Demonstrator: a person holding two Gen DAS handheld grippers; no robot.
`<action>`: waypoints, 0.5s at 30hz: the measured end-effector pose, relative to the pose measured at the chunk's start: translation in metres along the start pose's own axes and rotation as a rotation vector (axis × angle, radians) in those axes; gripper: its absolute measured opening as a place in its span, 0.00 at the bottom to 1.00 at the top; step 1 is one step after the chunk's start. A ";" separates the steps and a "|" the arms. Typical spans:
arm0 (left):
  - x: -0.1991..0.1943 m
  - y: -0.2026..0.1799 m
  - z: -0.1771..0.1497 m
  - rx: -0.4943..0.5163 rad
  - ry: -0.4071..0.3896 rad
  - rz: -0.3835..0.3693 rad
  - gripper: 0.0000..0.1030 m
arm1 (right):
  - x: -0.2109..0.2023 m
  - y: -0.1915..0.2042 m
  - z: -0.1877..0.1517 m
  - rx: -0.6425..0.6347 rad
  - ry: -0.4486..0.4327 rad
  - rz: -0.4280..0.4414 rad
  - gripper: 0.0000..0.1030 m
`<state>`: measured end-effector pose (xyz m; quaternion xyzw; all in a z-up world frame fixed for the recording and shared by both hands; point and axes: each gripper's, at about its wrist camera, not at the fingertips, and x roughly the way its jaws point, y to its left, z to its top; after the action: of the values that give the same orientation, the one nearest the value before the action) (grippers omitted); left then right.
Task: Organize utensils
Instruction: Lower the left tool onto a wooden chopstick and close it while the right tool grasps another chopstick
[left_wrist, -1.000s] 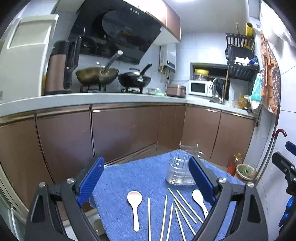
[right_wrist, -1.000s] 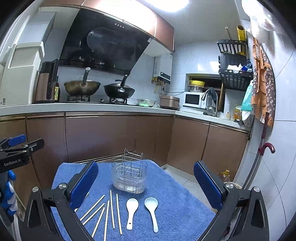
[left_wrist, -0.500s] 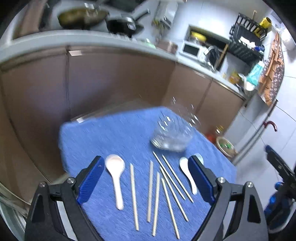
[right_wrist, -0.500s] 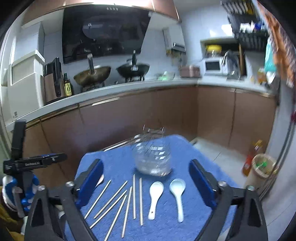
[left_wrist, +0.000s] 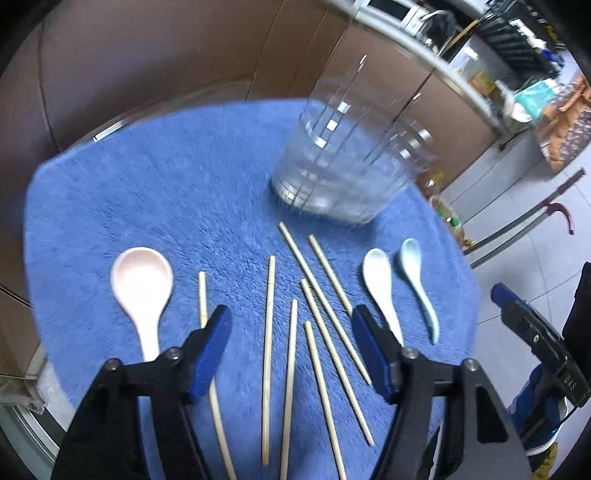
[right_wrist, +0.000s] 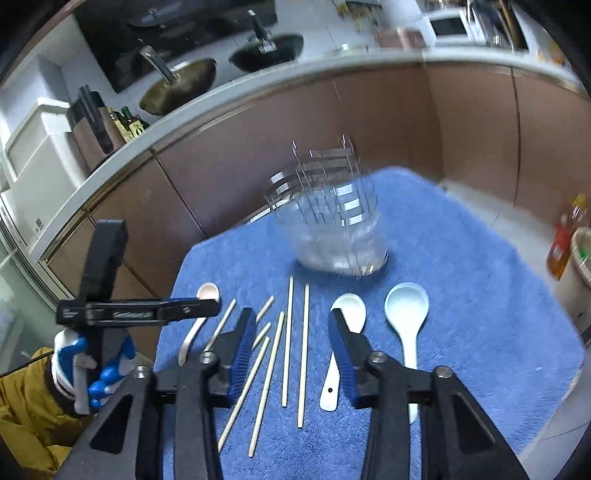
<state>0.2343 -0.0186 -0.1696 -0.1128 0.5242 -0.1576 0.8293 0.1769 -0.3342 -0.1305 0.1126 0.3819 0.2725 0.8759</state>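
Observation:
On a blue towel mat (left_wrist: 166, 192) lie several wooden chopsticks (left_wrist: 271, 295), a pinkish spoon (left_wrist: 142, 284) at the left, and a white spoon (left_wrist: 380, 288) and a pale blue spoon (left_wrist: 417, 273) at the right. A clear holder with a wire rack (left_wrist: 343, 166) stands behind them. My left gripper (left_wrist: 291, 317) hovers over the middle chopsticks, its jaws closing with nothing pressed. My right gripper (right_wrist: 291, 317) hangs over the chopsticks (right_wrist: 304, 332) beside the white spoon (right_wrist: 349, 314), jaws closing too, gripping nothing.
Brown kitchen cabinets (right_wrist: 369, 122) run close behind the mat. The left gripper (right_wrist: 192, 309), held by a gloved hand (right_wrist: 88, 365), reaches in over the pinkish spoon (right_wrist: 208, 293). A bottle and bin (right_wrist: 569, 251) stand on the floor at the right.
Both grippers have tipped downward and dropped close to the mat. Their jaws have narrowed, the right more than the left. The utensils lie where they were.

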 end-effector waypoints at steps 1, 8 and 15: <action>0.008 0.001 0.003 -0.004 0.019 0.007 0.56 | 0.006 -0.003 0.001 0.006 0.018 0.013 0.29; 0.056 0.007 0.014 -0.018 0.126 0.037 0.41 | 0.069 -0.001 0.002 -0.024 0.187 0.081 0.23; 0.074 0.006 0.027 0.007 0.164 0.061 0.32 | 0.122 0.005 0.020 -0.094 0.310 0.035 0.16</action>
<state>0.2891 -0.0404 -0.2220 -0.0806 0.5930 -0.1431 0.7883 0.2580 -0.2612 -0.1889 0.0346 0.4973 0.3192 0.8059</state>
